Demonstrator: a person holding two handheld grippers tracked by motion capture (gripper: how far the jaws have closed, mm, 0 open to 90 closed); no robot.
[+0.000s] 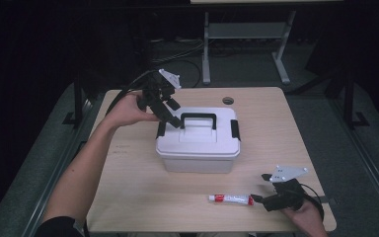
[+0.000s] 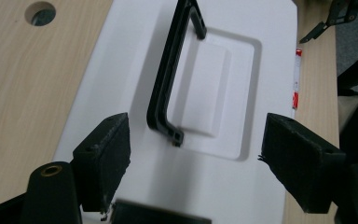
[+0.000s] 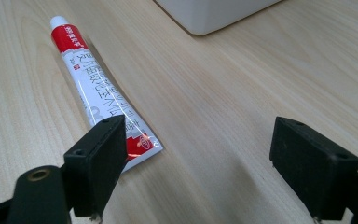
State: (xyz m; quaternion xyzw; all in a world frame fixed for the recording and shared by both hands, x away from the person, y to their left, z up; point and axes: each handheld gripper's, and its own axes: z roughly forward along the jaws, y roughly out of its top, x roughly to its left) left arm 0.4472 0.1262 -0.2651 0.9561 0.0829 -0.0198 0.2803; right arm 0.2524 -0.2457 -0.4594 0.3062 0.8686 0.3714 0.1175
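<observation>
A white plastic box [image 1: 198,143] with a lid, black side latches and a raised black handle [image 1: 198,118] stands mid-table. My left gripper [image 1: 170,116] hovers over the lid's left end, open; in the left gripper view its jaws straddle the near end of the handle [image 2: 168,84] above the lid [image 2: 242,28]. A white and red tube [image 1: 231,199] lies near the front edge. My right gripper [image 1: 260,197] sits just right of the tube, open; in the right gripper view the tube [image 3: 100,91] lies beside the left jaw, its flat end nearest.
The wooden table [image 1: 128,177] has a round cable hole [image 1: 228,100] at the back. A corner of the box [image 3: 214,14] rises ahead of the right gripper. Another table's grey legs [image 1: 206,49] stand on the dark floor behind.
</observation>
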